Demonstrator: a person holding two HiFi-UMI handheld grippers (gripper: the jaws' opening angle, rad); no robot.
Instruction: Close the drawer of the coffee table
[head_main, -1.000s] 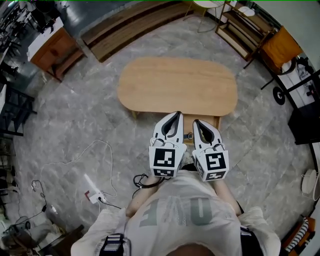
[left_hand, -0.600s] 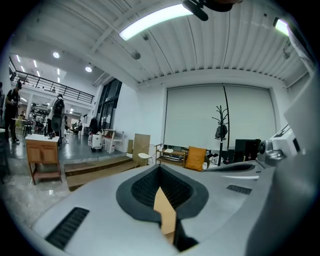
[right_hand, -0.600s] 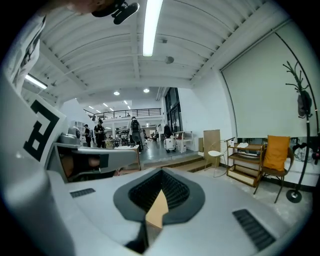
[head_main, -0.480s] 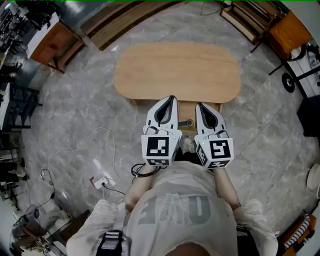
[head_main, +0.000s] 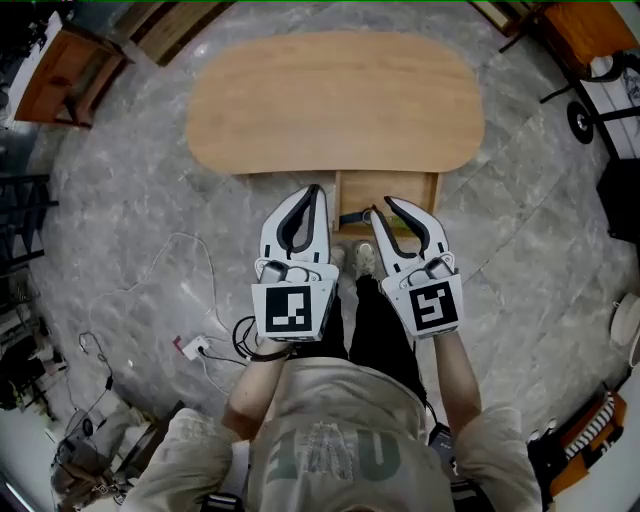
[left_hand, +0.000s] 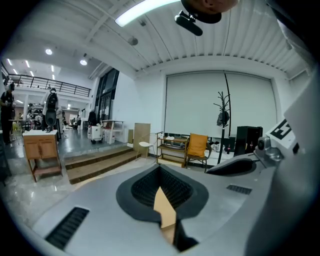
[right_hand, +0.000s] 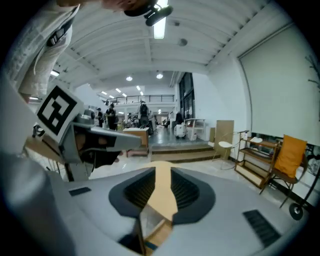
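Note:
The oval wooden coffee table (head_main: 335, 100) fills the top of the head view. Its drawer (head_main: 390, 195) stands pulled out from the near edge, right of centre. A small dark thing (head_main: 350, 214) lies at the drawer's near left corner, partly hidden. My left gripper (head_main: 318, 190) is shut and empty, with its tip just left of the drawer. My right gripper (head_main: 385, 207) points at the drawer's front. Its jaws are opening, slightly parted, with nothing between them. Table wood (right_hand: 161, 195) shows through the right gripper's (right_hand: 162, 172) gap. The left gripper (left_hand: 160, 170) shows only a thin wedge of wood (left_hand: 165, 212).
The person's shoes (head_main: 350, 258) stand just below the drawer on the marble floor. Cables and a white power strip (head_main: 195, 348) lie at the left. A wooden cabinet (head_main: 60, 70) stands at the far left, with chairs and shelving (head_main: 590, 25) at the far right.
Both grippers have sunk and moved forward to the drawer's front, and the table looms larger. The right gripper's jaws, shut before, have parted a little.

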